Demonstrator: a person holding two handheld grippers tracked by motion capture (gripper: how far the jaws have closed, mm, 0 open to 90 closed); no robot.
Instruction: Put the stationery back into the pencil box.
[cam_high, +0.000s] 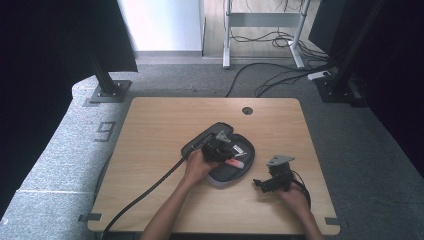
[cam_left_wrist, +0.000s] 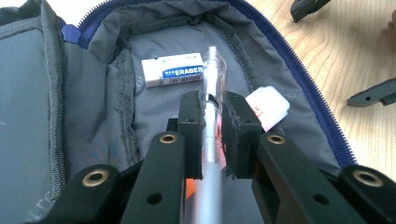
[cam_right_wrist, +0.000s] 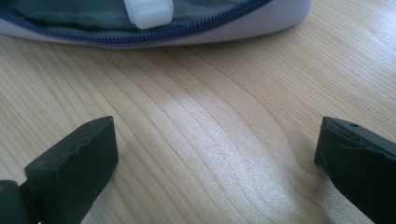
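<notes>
Pinching a pen (cam_left_wrist: 211, 107) inside the open case (cam_left_wrist: 98, 70) (eraser (cam_left_wrist: 173, 70) nearby, perhaps loose), the left gripper (cam_left_wrist: 214, 112) clamps; right gripper (cam_right_wrist: 215, 154) spread above the table (cam_right_wrist: 210, 93).

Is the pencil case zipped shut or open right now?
Open: the pencil case is spread wide, its grey lining, an eraser and a pen exposed.

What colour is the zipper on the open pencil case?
Dark blue; the zipper edging the grey pencil case shows best in the left gripper view.
</notes>
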